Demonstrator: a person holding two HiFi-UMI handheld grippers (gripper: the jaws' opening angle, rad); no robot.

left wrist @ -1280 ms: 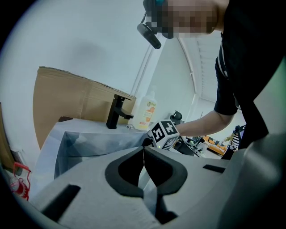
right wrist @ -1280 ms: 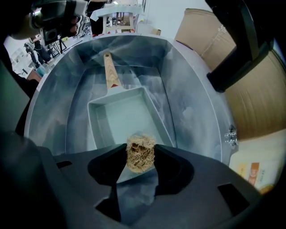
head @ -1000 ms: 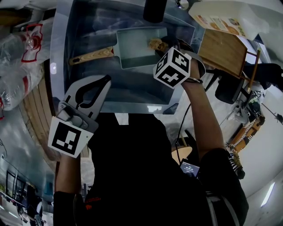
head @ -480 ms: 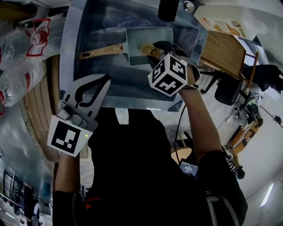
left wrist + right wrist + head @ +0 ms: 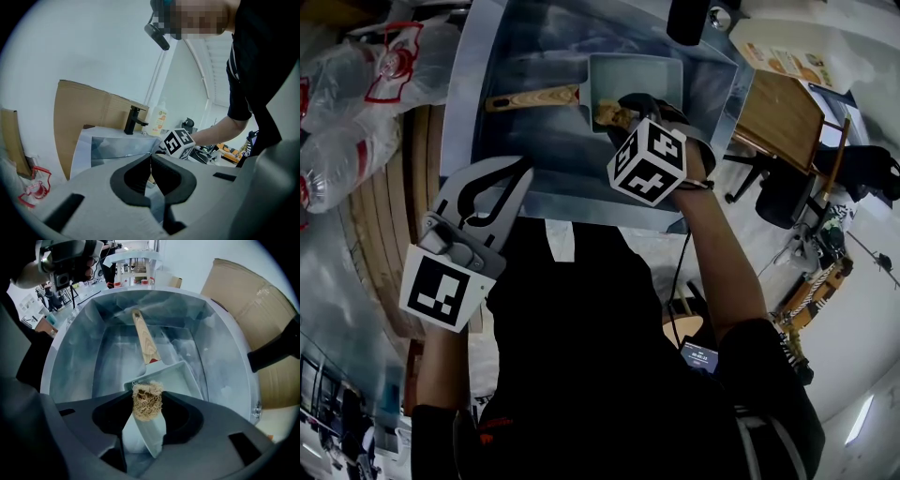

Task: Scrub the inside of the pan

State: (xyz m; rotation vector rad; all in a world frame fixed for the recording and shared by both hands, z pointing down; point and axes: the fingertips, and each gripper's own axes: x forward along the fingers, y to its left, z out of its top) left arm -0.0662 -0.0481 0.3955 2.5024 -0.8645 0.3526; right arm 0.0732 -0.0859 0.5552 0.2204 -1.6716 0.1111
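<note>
A pale blue rectangular pan (image 5: 649,77) with a wooden handle (image 5: 534,97) lies in the steel sink (image 5: 511,56). My right gripper (image 5: 615,113) is shut on a tan loofah scrubber (image 5: 609,116) at the pan's near corner, by the handle end. In the right gripper view the scrubber (image 5: 147,402) sits pinched between the jaws over the pan (image 5: 174,378), with the handle (image 5: 143,341) pointing away. My left gripper (image 5: 510,178) hangs over the sink's front rim, shut and empty. Its jaws (image 5: 151,159) meet with nothing between them.
A black faucet (image 5: 689,19) stands at the sink's back edge, with a labelled bottle (image 5: 780,54) beside it. Clear plastic bags (image 5: 352,89) lie on the wooden counter (image 5: 389,220) to the left. A wooden board (image 5: 780,114) is to the right.
My right gripper has slid the scrubber across the pan, from its far end toward the handle end. The left gripper has stayed where it was.
</note>
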